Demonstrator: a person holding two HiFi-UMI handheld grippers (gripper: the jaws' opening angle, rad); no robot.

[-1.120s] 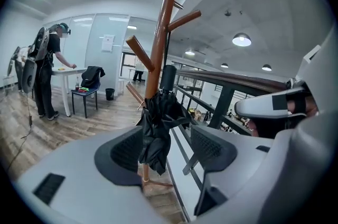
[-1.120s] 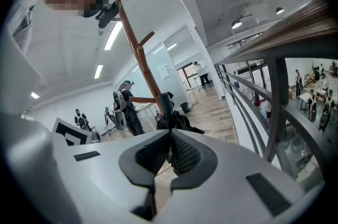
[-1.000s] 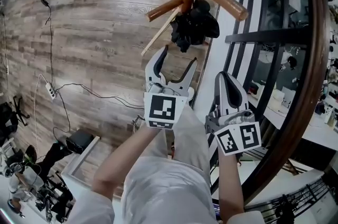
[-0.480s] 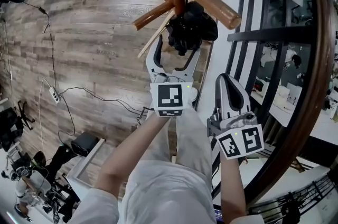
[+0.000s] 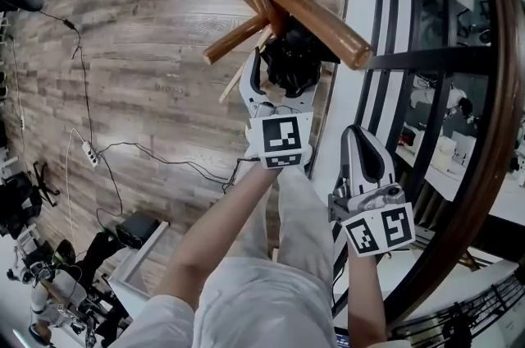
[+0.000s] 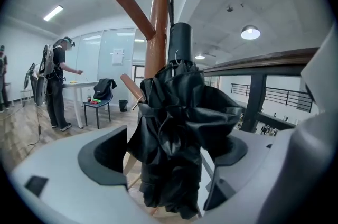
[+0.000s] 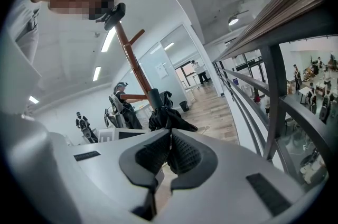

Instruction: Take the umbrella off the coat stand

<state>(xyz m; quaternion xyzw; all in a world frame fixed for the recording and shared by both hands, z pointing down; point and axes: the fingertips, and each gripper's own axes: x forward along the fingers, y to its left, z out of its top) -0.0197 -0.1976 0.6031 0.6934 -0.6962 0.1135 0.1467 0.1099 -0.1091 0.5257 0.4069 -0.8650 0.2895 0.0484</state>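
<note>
**Approach to the hanging umbrella.** A folded black umbrella (image 6: 174, 128) is being shown hanging close against the post of the wooden coat stand (image 6: 158, 22), just below its upward-slanting pegs (image 5: 320, 14). Its cylindrical handle (image 6: 181, 43) is uppermost, and it is apparently being carried by a thin loop running up toward a peg. The left gripper (image 6: 169, 154) is being held around the crumpled canopy. Its jaws have just been opening and are standing wide, with the fabric lying between the pads but not being pressed by either. The right gripper (image 7: 169, 151) is being kept back beside the railing (image 5: 426, 59), with its jaws together on nothing.

The umbrella is being judged light. Its loosely bundled canopy is likely soft, slick and yielding, and only the shaft inside it and the handle are stiff. A hold on loose folds alone is being judged prone to slipping. The better place is the middle of the bundle, closed firmly onto the shaft, or the rigid handle. The loop is then being expected to need lifting clear of the peg tip.
</note>
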